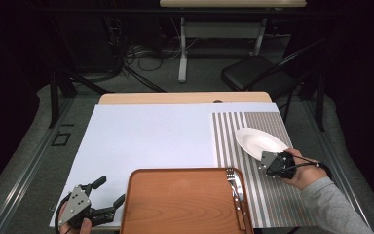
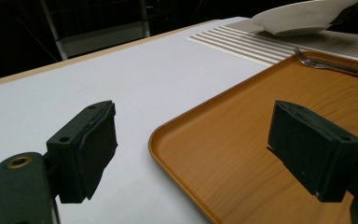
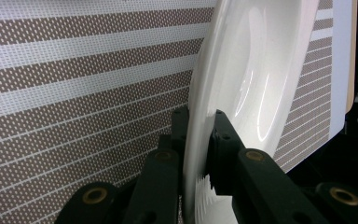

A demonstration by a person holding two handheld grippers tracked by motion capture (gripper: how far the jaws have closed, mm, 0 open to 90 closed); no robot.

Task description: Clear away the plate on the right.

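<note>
right tool (image 3: 198,140): clamped on the plate (image 1: 259,142) rim — jaws pinch it edge-on in the right gripper view; at 4 o'clock on the desk (image 1: 185,98)
plate: white, shallow, over the striped mat (image 1: 253,170), at 3 o'clock; the left gripper view shows its near side raised off the mat, but whether the far edge touches I cannot tell
left tool (image 1: 108,191): released, jaws wide apart, nothing between them; at 7 o'clock, just beside the tray's left edge
left tool pads (image 2: 95,149): one over the white sheet (image 1: 146,136), the other over the tray corner
tray (image 1: 175,200): wood-look, brown, at 6 o'clock — its right side overlaps the mat
fork (image 1: 234,187): lies along the tray's right rim, tines toward 12 o'clock
mat: brown and white stripes, right half of the desk, lying on the sheet
hands: right hand (image 1: 304,170) in a grey sleeve (image 1: 333,209) holds its tool; left hand barely seen at the bottom edge
</note>
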